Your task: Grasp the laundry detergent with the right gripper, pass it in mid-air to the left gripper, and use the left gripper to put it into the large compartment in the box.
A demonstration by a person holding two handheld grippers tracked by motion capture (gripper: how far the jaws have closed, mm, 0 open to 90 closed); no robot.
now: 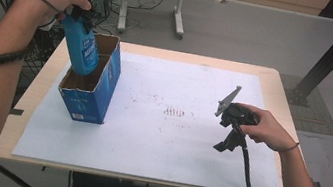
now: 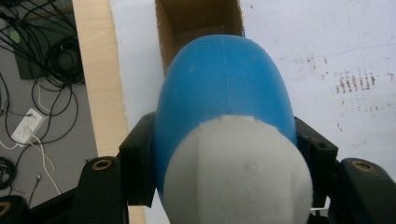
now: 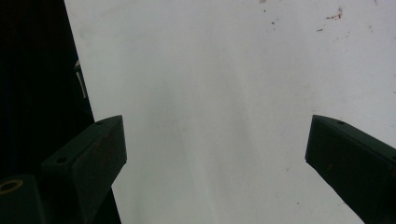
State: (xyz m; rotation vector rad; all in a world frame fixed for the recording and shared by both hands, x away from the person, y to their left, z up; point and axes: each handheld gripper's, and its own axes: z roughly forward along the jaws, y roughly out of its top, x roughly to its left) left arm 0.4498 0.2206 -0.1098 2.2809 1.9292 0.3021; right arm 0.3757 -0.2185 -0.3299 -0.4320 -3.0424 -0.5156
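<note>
The left hand-held gripper (image 1: 79,19) sits at about ten o'clock on the worktop (image 1: 277,85), its jaws pinching a blue bottle (image 1: 83,50) by the upper body. In the left gripper view the black jaws press on both flanks of the bottle (image 2: 224,93), whose white cap (image 2: 238,172) faces the camera. The bottle hangs tilted, cap end up, with its lower end inside the open top of a blue cardboard box (image 1: 95,97). The box stands upright on the white sheet (image 1: 161,143), near the sheet's left edge, and its brown inner wall (image 2: 196,18) shows past the bottle in the left gripper view.

The right hand-held gripper (image 1: 225,143) rests at about four o'clock, well apart from the box, held low over the sheet. Its grey three-cornered plate (image 1: 228,101) points toward twelve o'clock. In the right gripper view its jaws stand spread wide with nothing between them but bare white sheet (image 3: 210,93), which bears a few small reddish specks toward the top right.

A faint reddish-brown smudge (image 1: 174,111) marks the sheet near its middle, between the box and the right hand-held gripper.
</note>
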